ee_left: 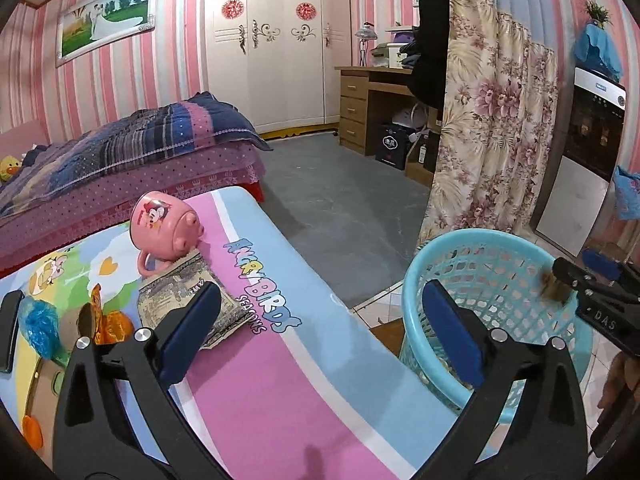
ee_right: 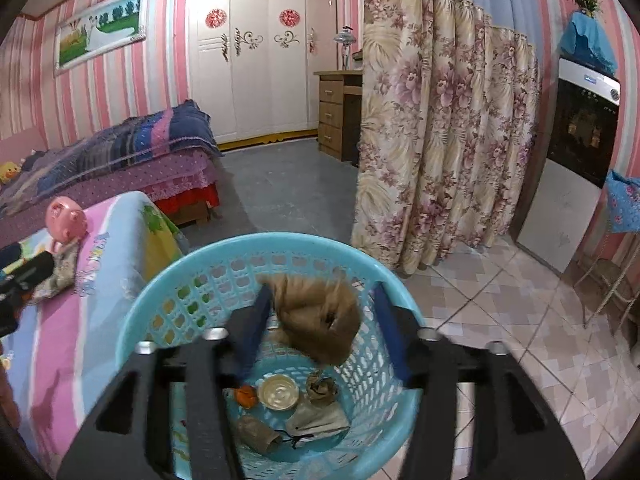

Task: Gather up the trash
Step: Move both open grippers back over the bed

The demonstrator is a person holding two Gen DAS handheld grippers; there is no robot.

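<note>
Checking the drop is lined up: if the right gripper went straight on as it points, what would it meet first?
Probably the brown crumpled paper between its open fingers, then the blue basket below.

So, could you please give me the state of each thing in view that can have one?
Left gripper: open, empty.
Right gripper: open, brown paper wad blurred between its fingers, apparently dropping.
Basket: upright on the floor, several scraps inside.
Pink mug: upside down on the table, resting on a banknote.
Blue wrapper: crumpled, on the table.
Wardrobe: doors shut.
</note>
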